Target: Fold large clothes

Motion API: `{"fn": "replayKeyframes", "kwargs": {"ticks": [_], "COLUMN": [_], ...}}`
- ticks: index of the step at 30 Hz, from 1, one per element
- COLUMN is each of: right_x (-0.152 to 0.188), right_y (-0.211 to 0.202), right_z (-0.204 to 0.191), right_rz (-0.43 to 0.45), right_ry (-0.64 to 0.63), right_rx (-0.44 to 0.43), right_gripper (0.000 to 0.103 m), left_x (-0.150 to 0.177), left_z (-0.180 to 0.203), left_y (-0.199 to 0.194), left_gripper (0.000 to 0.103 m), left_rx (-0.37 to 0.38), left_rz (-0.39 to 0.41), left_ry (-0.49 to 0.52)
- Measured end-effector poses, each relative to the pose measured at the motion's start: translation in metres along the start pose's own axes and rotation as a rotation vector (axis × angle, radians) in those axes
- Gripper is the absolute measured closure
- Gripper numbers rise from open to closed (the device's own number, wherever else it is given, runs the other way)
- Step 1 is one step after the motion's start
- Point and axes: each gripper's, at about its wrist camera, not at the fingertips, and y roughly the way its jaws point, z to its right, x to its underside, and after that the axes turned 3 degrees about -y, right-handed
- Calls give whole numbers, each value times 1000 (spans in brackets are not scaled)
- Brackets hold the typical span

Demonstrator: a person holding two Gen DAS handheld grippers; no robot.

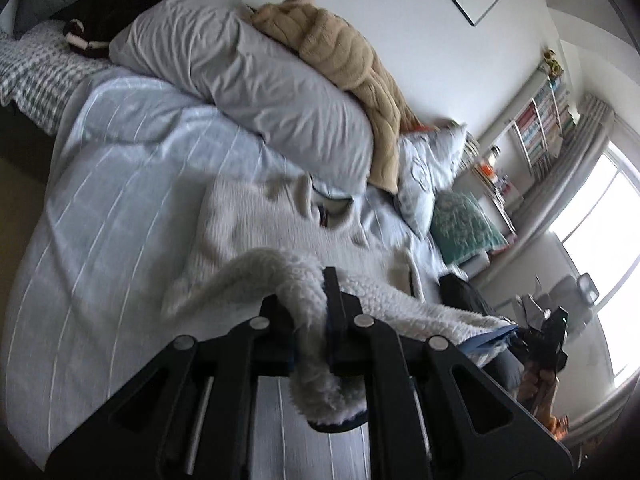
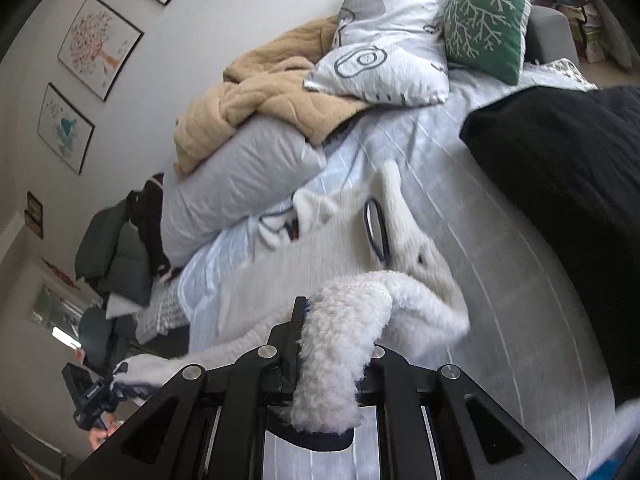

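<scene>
A white fleece garment (image 1: 256, 216) lies spread on the striped bed cover (image 1: 120, 184), its collar toward the pillows. My left gripper (image 1: 316, 304) is shut on one fluffy hem corner, lifted off the bed. In the right wrist view the same white fleece garment (image 2: 332, 232) stretches away, and my right gripper (image 2: 336, 328) is shut on the other fluffy hem corner, also raised. The hem hangs between the two grippers. The right gripper shows at the far right of the left wrist view (image 1: 548, 332).
A grey pillow (image 1: 248, 92) and a tan blanket (image 1: 348, 56) lie at the wall side. Patterned cushions (image 2: 392, 40) and a green cushion (image 2: 488, 20) sit at one end. A black garment (image 2: 568, 184) lies on the bed. Bookshelves (image 1: 536, 128) stand by the window.
</scene>
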Motion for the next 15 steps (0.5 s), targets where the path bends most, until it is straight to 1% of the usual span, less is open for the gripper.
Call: {"fn": "replayKeyframes", "kwargs": {"ticks": [4, 7, 8, 10, 11, 12, 14, 15], "right_x": [-29, -54, -61, -73, -82, -88, -95, -97], "right_y": [34, 73, 86, 111, 131, 146, 174, 186], "right_z": [4, 11, 16, 25, 33, 39, 54, 61], "right_rz": [3, -3, -10, -25, -40, -55, -95, -121], "right_ry": [-2, 3, 9, 23, 40, 57, 101, 119], "right_rx": [36, 75, 88, 106, 121, 125, 130, 127], "right_gripper": [91, 91, 91, 89, 89, 87, 84, 82], "left_x": [-23, -42, -47, -58, -62, -66, -71, -73], "left_z": [0, -7, -10, -21, -26, -32, -43, -48], "left_y": [48, 94, 106, 142, 157, 177, 203, 212], "left_gripper": [90, 88, 85, 85, 83, 77, 71, 70], "left_rx": [-50, -113, -125, -142, -151, -163, -187, -192], "left_rz": [32, 24, 16, -23, -47, -91, -147, -173], "left_ry": [37, 50, 53, 51, 48, 40, 23, 14]}}
